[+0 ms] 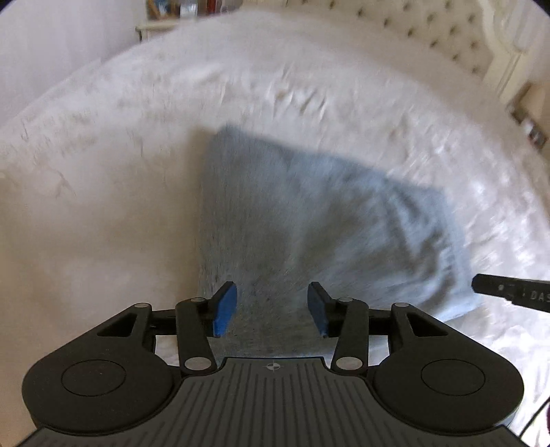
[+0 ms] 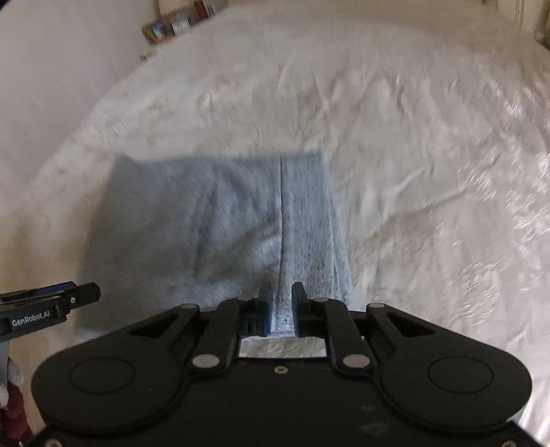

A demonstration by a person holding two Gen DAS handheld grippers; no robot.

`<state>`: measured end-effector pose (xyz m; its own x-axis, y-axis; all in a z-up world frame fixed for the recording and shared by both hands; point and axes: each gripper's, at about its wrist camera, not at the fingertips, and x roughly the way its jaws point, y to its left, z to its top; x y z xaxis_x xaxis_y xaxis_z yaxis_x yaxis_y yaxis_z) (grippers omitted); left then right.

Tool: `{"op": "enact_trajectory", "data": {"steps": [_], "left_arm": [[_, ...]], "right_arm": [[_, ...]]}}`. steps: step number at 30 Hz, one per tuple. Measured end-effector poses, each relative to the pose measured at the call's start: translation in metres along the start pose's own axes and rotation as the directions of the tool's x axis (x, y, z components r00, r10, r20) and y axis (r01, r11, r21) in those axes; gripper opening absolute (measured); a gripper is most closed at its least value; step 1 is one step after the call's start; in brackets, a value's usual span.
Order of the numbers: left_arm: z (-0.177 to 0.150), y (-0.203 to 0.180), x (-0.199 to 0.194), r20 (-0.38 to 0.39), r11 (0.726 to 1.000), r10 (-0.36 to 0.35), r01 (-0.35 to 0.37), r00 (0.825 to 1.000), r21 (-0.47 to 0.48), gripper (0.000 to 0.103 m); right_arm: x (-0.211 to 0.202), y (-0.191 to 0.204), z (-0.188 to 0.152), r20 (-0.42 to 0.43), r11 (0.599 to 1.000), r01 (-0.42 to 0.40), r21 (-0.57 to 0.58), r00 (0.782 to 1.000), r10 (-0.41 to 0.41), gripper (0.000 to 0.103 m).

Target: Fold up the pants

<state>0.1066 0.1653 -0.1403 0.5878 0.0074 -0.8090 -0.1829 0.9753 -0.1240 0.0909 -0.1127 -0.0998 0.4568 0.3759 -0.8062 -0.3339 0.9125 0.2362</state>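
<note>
Light blue-grey pants (image 1: 309,213) lie folded into a compact rectangle on the white bed; they also show in the right wrist view (image 2: 213,220). My left gripper (image 1: 271,306) is open, its blue pads apart above the near edge of the pants, holding nothing. My right gripper (image 2: 282,306) is over the near right part of the pants at the ribbed waistband (image 2: 309,220), its jaws a narrow gap apart with fabric showing between them. Both views are motion-blurred. The right gripper's tip shows in the left view (image 1: 508,292); the left gripper's tip shows in the right view (image 2: 68,299).
A white wrinkled bedcover (image 2: 412,172) spreads around the pants. A tufted cream headboard (image 1: 429,31) stands at the far right. A shelf with books (image 2: 178,24) sits beyond the bed's far left corner, beside a pale wall (image 1: 51,51).
</note>
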Motion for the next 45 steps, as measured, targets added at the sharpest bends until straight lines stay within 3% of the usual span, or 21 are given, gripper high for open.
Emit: {"op": "enact_trajectory", "data": {"steps": [3,5,6,8,10,12,13,16,19,24,26,30,45], "left_arm": [[0.001,-0.010,-0.032,0.045,1.000,-0.026,0.025,0.999,0.003,0.050],[0.002,-0.017,-0.053,0.089,0.999,-0.049,0.051,0.995,-0.019,0.050],[0.002,-0.024,-0.059,0.115,0.999,-0.038,0.041,0.993,-0.020,0.050],[0.003,-0.038,-0.082,0.164,1.000,0.002,-0.001,0.986,-0.010,0.050],[0.004,-0.050,-0.101,0.199,0.999,0.032,-0.032,0.979,-0.006,0.059],[0.004,-0.061,-0.119,0.219,0.998,0.067,-0.065,0.973,-0.016,0.068],[0.003,-0.065,-0.127,0.230,0.997,0.083,-0.081,0.970,-0.020,0.069],[-0.003,-0.079,-0.145,0.274,0.992,0.124,-0.122,0.954,-0.024,0.069],[-0.012,-0.090,-0.160,0.311,0.989,0.150,-0.146,0.938,-0.038,0.070],[-0.022,-0.100,-0.173,0.254,0.985,0.172,-0.163,0.952,-0.058,0.070],[-0.026,-0.104,-0.172,0.211,0.984,0.177,-0.170,0.961,-0.052,0.070],[-0.038,-0.115,-0.173,0.149,0.983,0.183,-0.185,0.972,0.001,0.070],[-0.081,-0.135,-0.182,0.030,0.977,0.213,-0.213,0.977,-0.013,0.070]], "right_arm": [[-0.037,0.001,0.002,0.064,1.000,-0.019,0.002,0.998,0.019,0.016],[-0.064,0.004,0.000,0.101,0.999,-0.035,0.007,0.994,0.035,0.022],[-0.074,0.007,-0.003,0.115,0.999,-0.042,0.004,0.993,0.041,0.027],[-0.101,0.013,-0.008,0.146,0.999,-0.045,-0.009,0.988,0.046,0.047],[-0.122,0.020,-0.011,0.167,0.999,-0.048,-0.019,0.985,0.050,0.051],[-0.142,0.023,-0.016,0.173,0.998,-0.060,-0.018,0.983,0.062,0.061],[-0.150,0.024,-0.019,0.167,0.998,-0.063,-0.014,0.984,0.064,0.069],[-0.168,0.026,-0.028,0.159,0.996,-0.083,-0.007,0.984,0.083,0.072],[-0.183,0.026,-0.038,0.145,0.995,-0.098,-0.011,0.985,0.098,0.086],[-0.209,0.026,-0.057,0.203,0.998,-0.056,-0.030,0.977,0.061,0.090],[-0.221,0.028,-0.064,0.235,0.999,-0.024,-0.037,0.971,0.032,0.102],[-0.241,0.026,-0.074,0.289,0.999,0.011,-0.034,0.957,0.000,0.103],[-0.266,0.019,-0.096,0.226,1.000,0.009,-0.027,0.974,-0.003,0.103]]}}
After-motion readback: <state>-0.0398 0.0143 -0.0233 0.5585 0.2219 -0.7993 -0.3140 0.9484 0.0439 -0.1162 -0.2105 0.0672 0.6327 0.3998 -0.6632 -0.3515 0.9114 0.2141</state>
